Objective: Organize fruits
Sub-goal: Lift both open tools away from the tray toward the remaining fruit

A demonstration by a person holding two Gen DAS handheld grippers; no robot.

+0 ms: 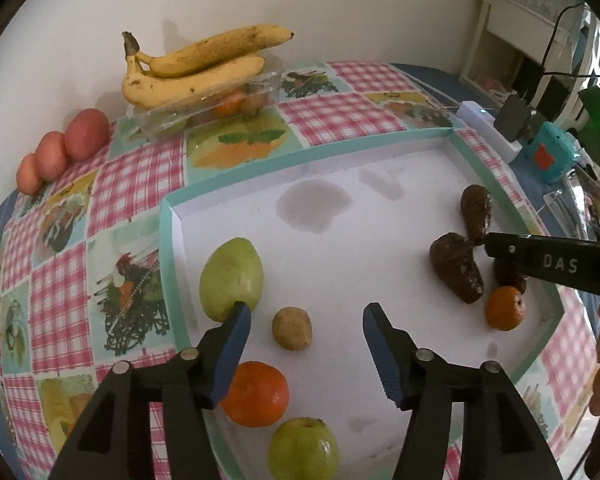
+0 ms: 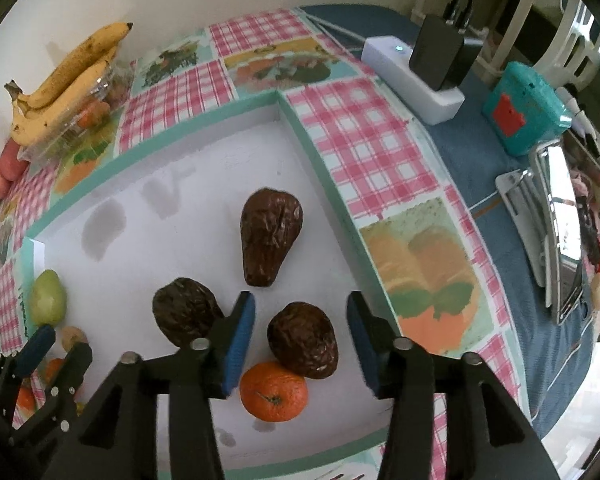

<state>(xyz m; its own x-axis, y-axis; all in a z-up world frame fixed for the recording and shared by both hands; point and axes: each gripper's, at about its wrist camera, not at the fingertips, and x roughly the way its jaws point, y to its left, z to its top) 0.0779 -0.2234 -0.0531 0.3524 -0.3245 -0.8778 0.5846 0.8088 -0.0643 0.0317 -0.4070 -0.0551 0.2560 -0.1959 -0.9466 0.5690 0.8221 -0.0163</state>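
A white tray with a teal rim (image 1: 236,184) (image 2: 204,120) lies on the checked cloth. In the left wrist view my left gripper (image 1: 306,314) is open and empty above a small brown fruit (image 1: 291,328), with a green guava (image 1: 231,278) to its left, an orange (image 1: 256,394) and a second guava (image 1: 303,450) nearer. In the right wrist view my right gripper (image 2: 301,302) is open and empty over a dark wrinkled avocado (image 2: 303,340). Two more avocados (image 2: 270,236) (image 2: 186,310) and an orange (image 2: 274,392) lie around it.
Bananas (image 1: 196,66) rest on a clear plastic box (image 1: 216,108) by the wall, with three red fruits (image 1: 62,148) to its left. A white power strip (image 2: 412,80), a teal device (image 2: 526,108) and clutter stand at the right on the blue cloth.
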